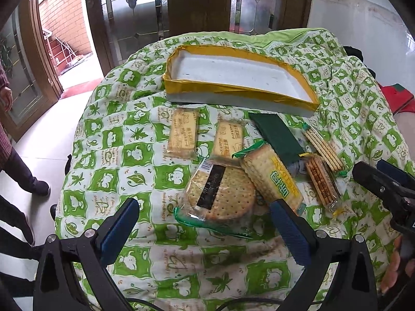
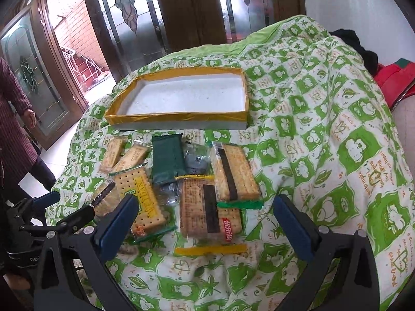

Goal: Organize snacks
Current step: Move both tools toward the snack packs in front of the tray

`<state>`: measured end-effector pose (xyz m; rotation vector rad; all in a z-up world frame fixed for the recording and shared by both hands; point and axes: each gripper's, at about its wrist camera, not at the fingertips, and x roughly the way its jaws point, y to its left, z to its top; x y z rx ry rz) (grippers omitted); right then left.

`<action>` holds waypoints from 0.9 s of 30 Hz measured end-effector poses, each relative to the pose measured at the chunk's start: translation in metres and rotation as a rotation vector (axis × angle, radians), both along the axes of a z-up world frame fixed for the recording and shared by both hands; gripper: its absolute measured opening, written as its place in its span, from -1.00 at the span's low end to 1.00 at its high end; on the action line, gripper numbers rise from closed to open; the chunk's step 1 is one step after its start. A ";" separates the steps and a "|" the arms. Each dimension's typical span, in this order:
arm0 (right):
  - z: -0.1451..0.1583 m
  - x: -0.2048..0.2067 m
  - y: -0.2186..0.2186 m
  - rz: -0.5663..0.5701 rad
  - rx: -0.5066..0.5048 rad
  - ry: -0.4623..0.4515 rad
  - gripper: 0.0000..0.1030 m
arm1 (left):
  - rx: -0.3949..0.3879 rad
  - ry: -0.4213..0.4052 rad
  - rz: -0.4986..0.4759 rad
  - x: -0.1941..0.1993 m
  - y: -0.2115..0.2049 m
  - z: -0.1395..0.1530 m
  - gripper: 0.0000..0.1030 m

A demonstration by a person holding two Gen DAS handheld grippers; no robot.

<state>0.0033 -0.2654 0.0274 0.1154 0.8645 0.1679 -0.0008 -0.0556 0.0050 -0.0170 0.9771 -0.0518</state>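
Your left gripper (image 1: 205, 223) is spread wide and holds nothing; it hovers just above the round cracker pack (image 1: 220, 194), which lies nearest you on the green-and-white quilt (image 1: 109, 155) covering the worktop. Your right gripper (image 2: 205, 215) is likewise spread and empty, above the cracker pack with the dark band and red label (image 2: 207, 212).

The snacks sit in a loose cluster in front of the tray (image 2: 181, 96), none inside it. The tray is white inside, has a yellow taped rim, and is empty.

Seen from the right wrist:
- 2 small biscuit packs (image 2: 122, 153) at the left, side by side
- yellow-striped cracker pack (image 2: 145, 197), partly behind your left finger
- dark green packet (image 2: 167, 162) in the middle
- long cracker pack with green end seal (image 2: 236, 173) at the right, overlapping the red-label pack

A person (image 2: 15, 119) stands at the left edge, near the open door.
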 end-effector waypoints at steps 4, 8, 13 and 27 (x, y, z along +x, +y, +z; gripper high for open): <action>0.003 0.002 -0.001 0.008 -0.002 -0.002 1.00 | 0.013 -0.020 0.000 0.002 -0.004 0.000 0.99; 0.007 0.006 -0.004 0.016 -0.001 -0.004 1.00 | 0.014 -0.024 0.010 0.002 -0.006 0.000 0.99; 0.006 0.013 -0.010 0.014 0.002 0.012 1.00 | 0.025 -0.037 -0.001 0.002 -0.011 0.000 0.99; -0.001 0.038 -0.014 0.040 -0.020 0.050 1.00 | 0.020 -0.027 -0.039 0.006 -0.033 0.000 0.87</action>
